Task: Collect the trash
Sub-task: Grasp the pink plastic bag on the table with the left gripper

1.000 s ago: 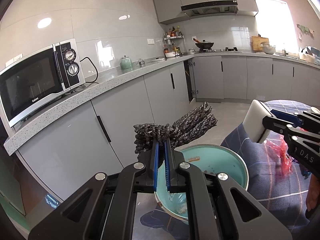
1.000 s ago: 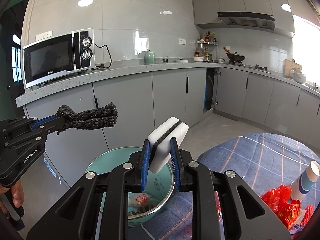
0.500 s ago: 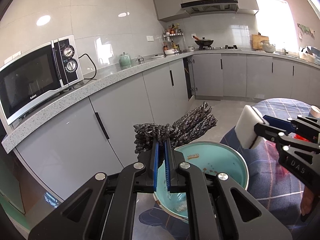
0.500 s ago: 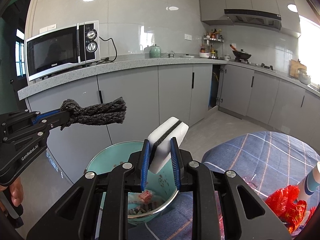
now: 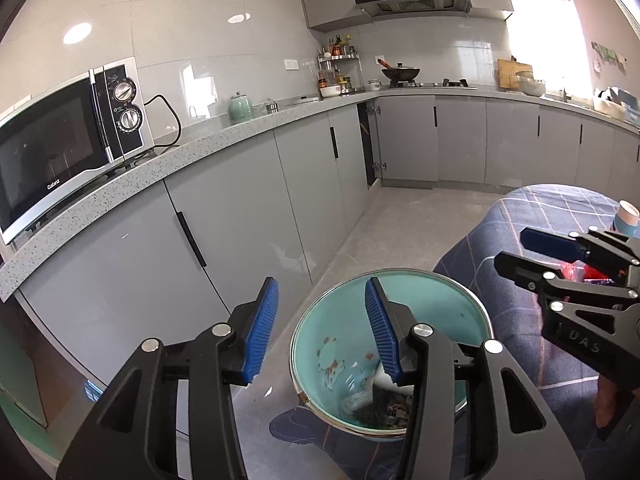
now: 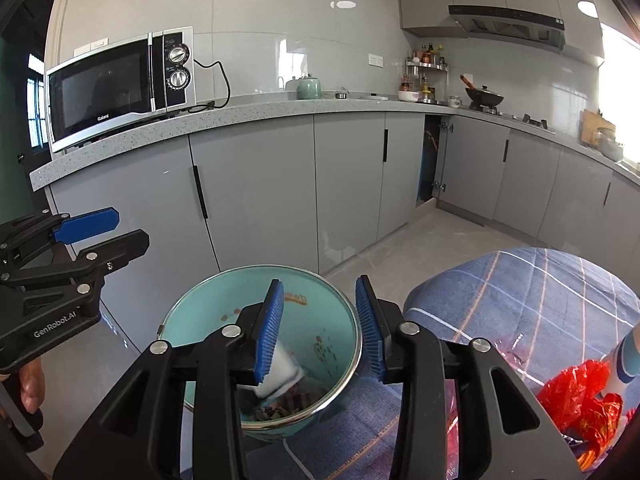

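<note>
A teal enamel bowl (image 5: 420, 292) stands at the edge of a table with a blue plaid cloth (image 5: 540, 208); it shows in the right wrist view (image 6: 224, 300) too. Inside lie a white sponge (image 6: 282, 372) and dark trash (image 5: 380, 408), the dark rope among it. My left gripper (image 5: 318, 328) is open and empty above the bowl's left rim. My right gripper (image 6: 320, 330) is open and empty right above the bowl. A red crumpled wrapper (image 6: 580, 396) lies on the cloth at the right.
A paper cup (image 6: 626, 360) stands by the red wrapper. Grey kitchen cabinets (image 5: 240, 208) and a counter with a microwave (image 5: 60, 148) run behind the bowl. Tiled floor (image 5: 400, 220) lies between table and cabinets.
Both grippers have opened. The left one let go of the dark rope and the right one let go of the white sponge; both now lie in the bowl.
</note>
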A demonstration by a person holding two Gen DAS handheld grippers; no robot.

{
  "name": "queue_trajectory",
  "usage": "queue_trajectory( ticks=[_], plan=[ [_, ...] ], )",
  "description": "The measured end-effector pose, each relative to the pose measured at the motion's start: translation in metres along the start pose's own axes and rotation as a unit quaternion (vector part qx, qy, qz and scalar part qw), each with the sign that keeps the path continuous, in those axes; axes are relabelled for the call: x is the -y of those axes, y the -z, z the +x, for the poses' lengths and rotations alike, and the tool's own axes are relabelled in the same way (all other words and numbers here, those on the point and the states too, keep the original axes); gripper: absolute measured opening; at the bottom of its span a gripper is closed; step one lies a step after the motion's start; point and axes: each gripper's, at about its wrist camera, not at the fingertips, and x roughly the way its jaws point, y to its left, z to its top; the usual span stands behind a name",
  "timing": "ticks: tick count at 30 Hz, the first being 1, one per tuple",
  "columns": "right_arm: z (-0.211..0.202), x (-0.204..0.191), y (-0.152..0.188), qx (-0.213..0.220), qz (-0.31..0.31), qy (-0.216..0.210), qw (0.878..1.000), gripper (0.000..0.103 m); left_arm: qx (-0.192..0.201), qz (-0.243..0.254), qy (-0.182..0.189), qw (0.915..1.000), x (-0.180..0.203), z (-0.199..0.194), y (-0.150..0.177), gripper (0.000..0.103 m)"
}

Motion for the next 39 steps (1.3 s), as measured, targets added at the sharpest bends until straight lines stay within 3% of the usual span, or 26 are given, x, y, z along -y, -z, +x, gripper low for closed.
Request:
queue_trajectory(
  ticks=[7,15,24,30,39],
  plan=[
    [-0.022,0.01,0.005,0.0,0.007,0.023,1.0,0.044,0.005,0.003,0.001,1.0,0.006,-0.005,0.001,0.058],
    [-0.064,0.043,0.02,0.005,0.031,0.07,0.997,0.046,0.0,0.027,0.022,0.9994,0.038,-0.01,0.006,0.064],
    [-0.125,0.089,0.052,0.013,0.055,0.132,0.99,0.049,0.005,0.079,0.066,0.9947,0.104,-0.02,0.009,0.064],
    [-0.165,0.131,0.083,0.008,0.085,0.19,0.978,0.052,0.012,0.098,0.095,0.9906,0.148,-0.029,0.008,0.064],
    [-0.186,0.161,0.119,-0.002,0.129,0.224,0.966,0.053,-0.004,0.118,0.112,0.9866,0.193,-0.015,0.018,0.064]
  ],
)
